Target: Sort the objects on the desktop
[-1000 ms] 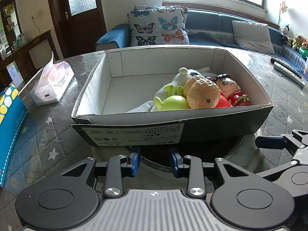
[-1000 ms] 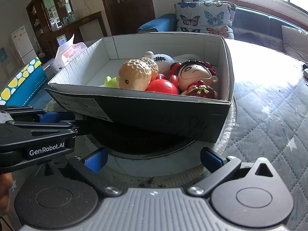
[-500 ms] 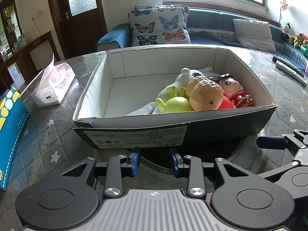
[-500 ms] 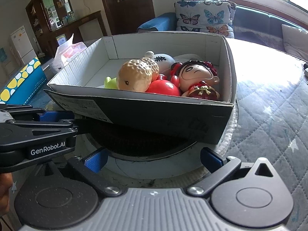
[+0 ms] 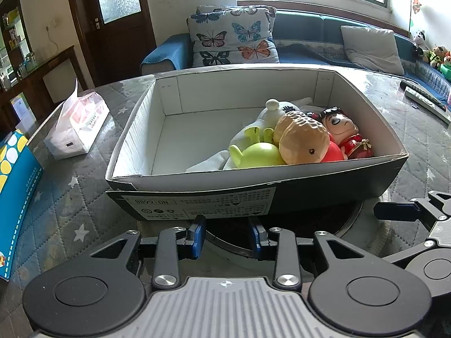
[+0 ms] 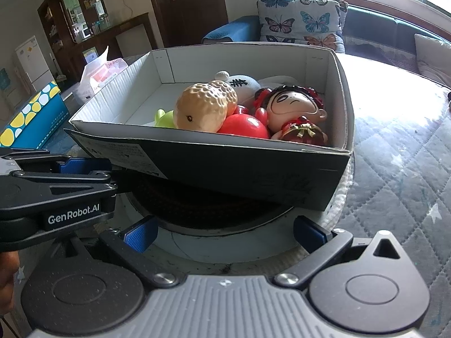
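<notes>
From the left wrist, the cardboard box (image 5: 197, 197) sits on the quilted table (image 5: 70, 197). Its near wall hides the lower parts of the toys piled in its right half: a green toy (image 5: 258, 155), a tan peanut-shaped toy (image 5: 303, 140) and a doll (image 5: 342, 129). The box's long axis runs left to right. The left gripper (image 5: 227, 232) stands narrowly apart, holding nothing.

From the right wrist, the red ball (image 6: 243, 126) is half hidden. The right gripper (image 6: 222, 231) stands wide and empty.
</notes>
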The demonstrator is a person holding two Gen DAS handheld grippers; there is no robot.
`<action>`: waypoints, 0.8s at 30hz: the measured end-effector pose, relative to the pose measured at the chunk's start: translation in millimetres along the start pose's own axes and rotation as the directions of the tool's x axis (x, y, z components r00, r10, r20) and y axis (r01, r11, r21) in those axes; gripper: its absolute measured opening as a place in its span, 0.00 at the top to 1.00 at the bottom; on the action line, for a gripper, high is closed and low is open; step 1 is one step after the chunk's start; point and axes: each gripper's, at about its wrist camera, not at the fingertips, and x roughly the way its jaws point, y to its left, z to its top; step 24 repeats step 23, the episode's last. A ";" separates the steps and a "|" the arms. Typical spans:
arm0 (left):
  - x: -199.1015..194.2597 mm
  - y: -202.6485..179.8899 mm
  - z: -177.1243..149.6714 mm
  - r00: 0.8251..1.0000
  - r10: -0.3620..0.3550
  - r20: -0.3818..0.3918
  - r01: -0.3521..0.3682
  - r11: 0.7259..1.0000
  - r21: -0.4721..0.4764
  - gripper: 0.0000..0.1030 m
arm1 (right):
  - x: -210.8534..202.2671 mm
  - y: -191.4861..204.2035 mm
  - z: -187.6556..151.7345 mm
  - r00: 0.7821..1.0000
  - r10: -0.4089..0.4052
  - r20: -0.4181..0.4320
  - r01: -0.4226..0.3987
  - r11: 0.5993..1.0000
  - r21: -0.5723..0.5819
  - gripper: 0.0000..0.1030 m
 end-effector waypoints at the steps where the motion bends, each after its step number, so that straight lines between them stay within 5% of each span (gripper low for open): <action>1: 0.3 0.2 0.0 1.000 0.000 -0.001 0.000 1.000 0.000 0.66 | 0.2 0.2 0.2 1.000 0.000 0.000 0.000 1.000 0.000 0.00; 24: 0.0 1.8 0.5 1.000 -0.014 0.010 0.014 1.000 -0.012 0.66 | 0.8 2.1 0.3 1.000 0.005 -0.008 -0.005 1.000 -0.007 0.00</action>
